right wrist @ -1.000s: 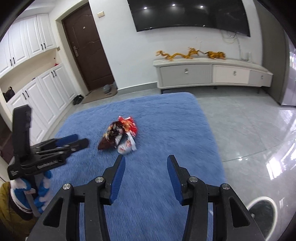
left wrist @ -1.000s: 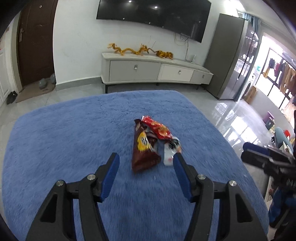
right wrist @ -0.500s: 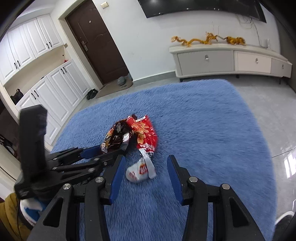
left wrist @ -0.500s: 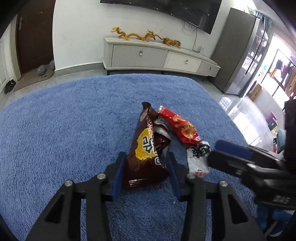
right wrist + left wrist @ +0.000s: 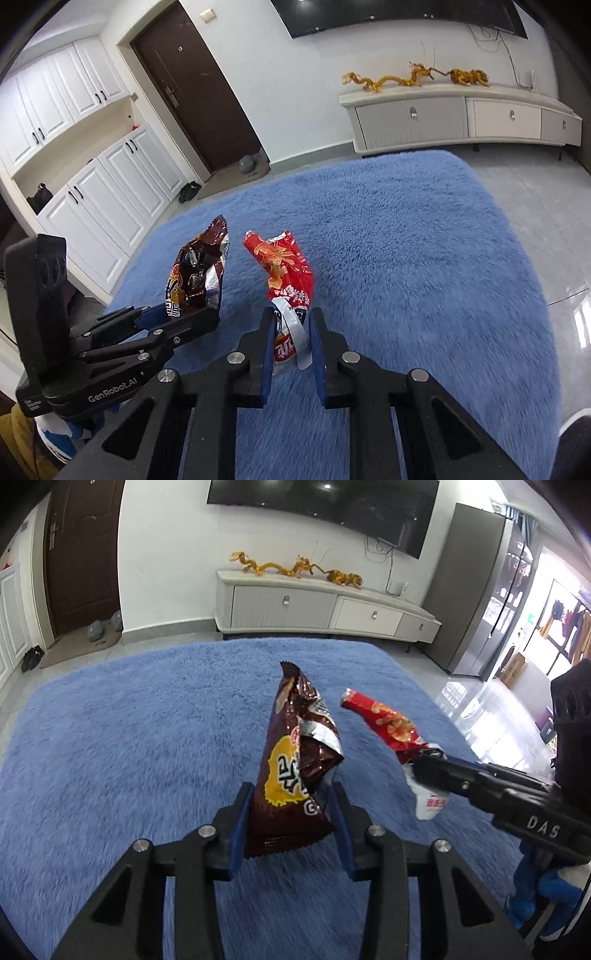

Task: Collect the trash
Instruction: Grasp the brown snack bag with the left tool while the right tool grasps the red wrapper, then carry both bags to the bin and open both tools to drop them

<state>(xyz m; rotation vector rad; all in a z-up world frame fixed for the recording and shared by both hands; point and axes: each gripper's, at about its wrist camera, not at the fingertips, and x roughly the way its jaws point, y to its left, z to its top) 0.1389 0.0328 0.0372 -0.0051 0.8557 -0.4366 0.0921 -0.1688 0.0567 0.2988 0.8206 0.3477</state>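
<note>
2 wrappers are pinched and lifted clear of the blue rug (image 5: 129,738). The left gripper (image 5: 291,808) is closed on the lower end of the brown snack bag (image 5: 295,760), which stands upright ahead of its fingers; the right gripper (image 5: 292,339) squeezes the red-and-white wrapper (image 5: 290,291). Risk: slick foil held only by an edge may slide out if swung quickly.

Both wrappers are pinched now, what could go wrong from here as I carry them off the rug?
The left gripper pinches only the bottom end of the brown snack bag, so the glossy foil might slip out. The right gripper grips the red wrapper at its white end, where a loose torn strip hangs and could tear off. The bags hang close together above the blue rug and may snag.
</note>
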